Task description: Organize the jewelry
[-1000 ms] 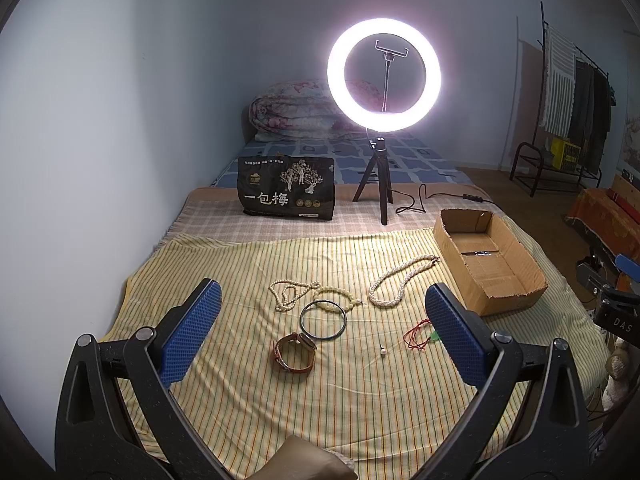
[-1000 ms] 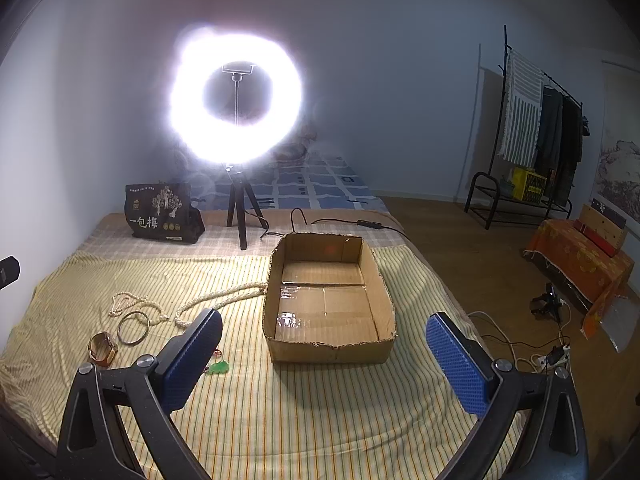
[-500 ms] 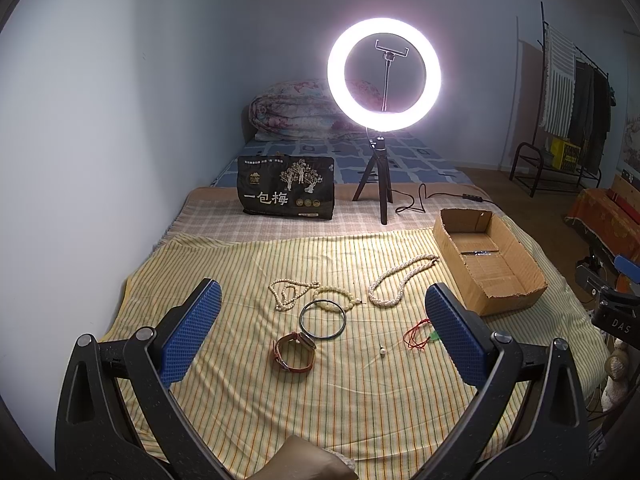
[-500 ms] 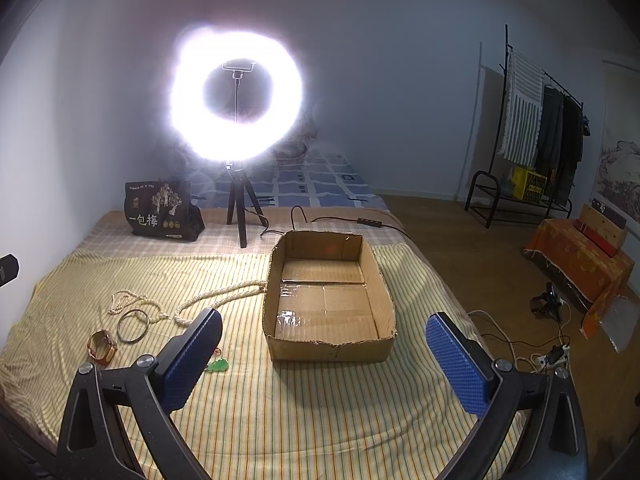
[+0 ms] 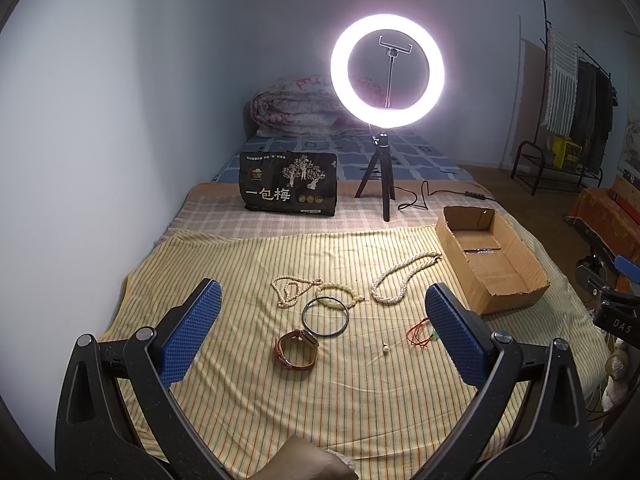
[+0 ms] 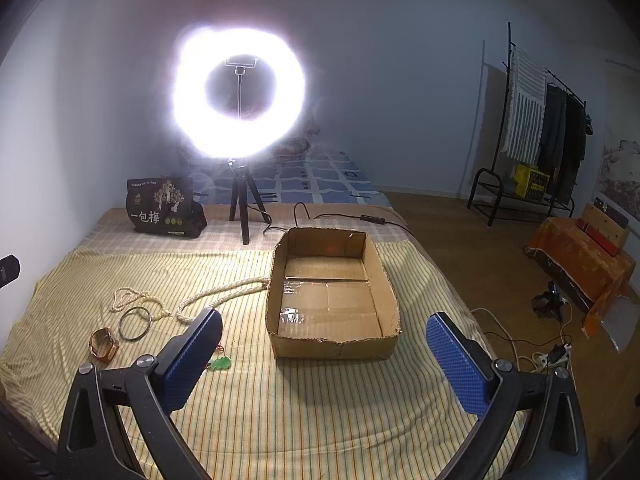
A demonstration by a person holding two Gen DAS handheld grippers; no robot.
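Both hand-held grippers, left [image 5: 320, 332] and right [image 6: 324, 348], hover spread and empty above the bed; only the right wrist view shows the brown cardboard box's [image 6: 334, 346] bare floor.

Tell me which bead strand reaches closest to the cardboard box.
The long thick strand: its far end lies right beside the box wall. The thin white strand and pale bracelet lie farther left, near the dark bangle.
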